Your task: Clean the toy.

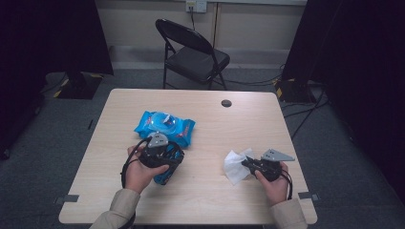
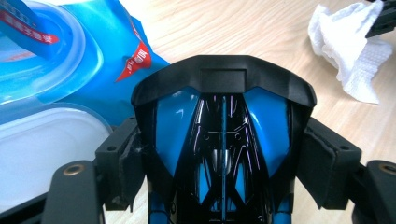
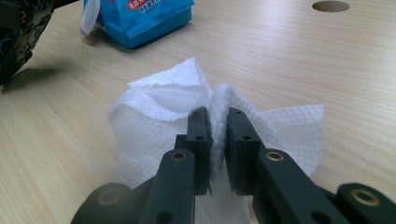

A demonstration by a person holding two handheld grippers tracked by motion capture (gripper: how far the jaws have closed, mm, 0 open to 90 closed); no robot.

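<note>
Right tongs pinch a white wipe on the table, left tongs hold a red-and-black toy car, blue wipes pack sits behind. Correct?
Not quite: the toy car in the left tongs is blue and black, not red and black, as the left gripper view shows. The rest stands: the right tongs pinch the white wipe on the table, with the blue wipes pack behind.

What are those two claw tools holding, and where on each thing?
The right gripper pinches the white wipe by a bunched fold. The left gripper clamps a blue-and-black toy car across its sides.
</note>
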